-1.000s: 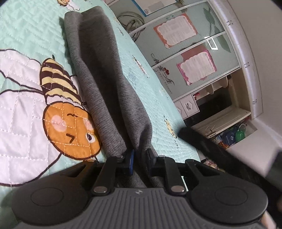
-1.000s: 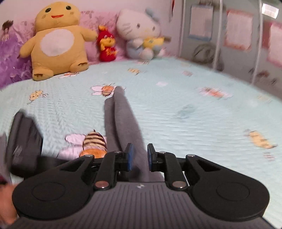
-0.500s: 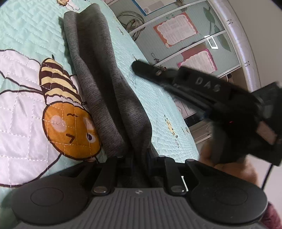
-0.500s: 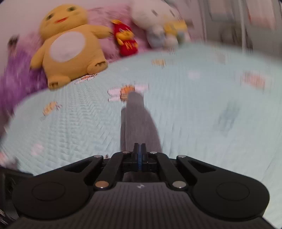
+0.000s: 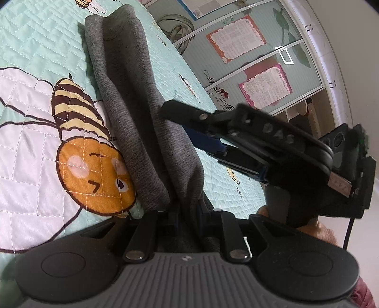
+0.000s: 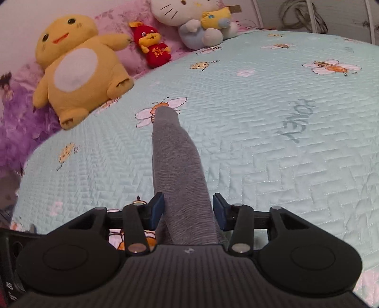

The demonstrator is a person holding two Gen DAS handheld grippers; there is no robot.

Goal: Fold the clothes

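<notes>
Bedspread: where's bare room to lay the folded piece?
Free: wide bedspread right of the grey garment, and the patch left of it below the yellow plush. Crowded: headboard edge, with red doll and white cat plush.

garment: grey knit garment (image 5: pixel 132 99), folded lengthwise into a long narrow strip
texture: showing fine ribbed knit, heathered grey
layers: lying in two long folds side by side with a dark crease running between them, seen from left wrist
pose: stretching straight away from both cameras, narrowing toward far end (image 6: pixel 165 113)
location: lying flat on the mint quilted bedspread (image 6: pixel 272 147)
near end: rising off the bedspread, bunching narrower
far end: resting on a printed bee
</notes>
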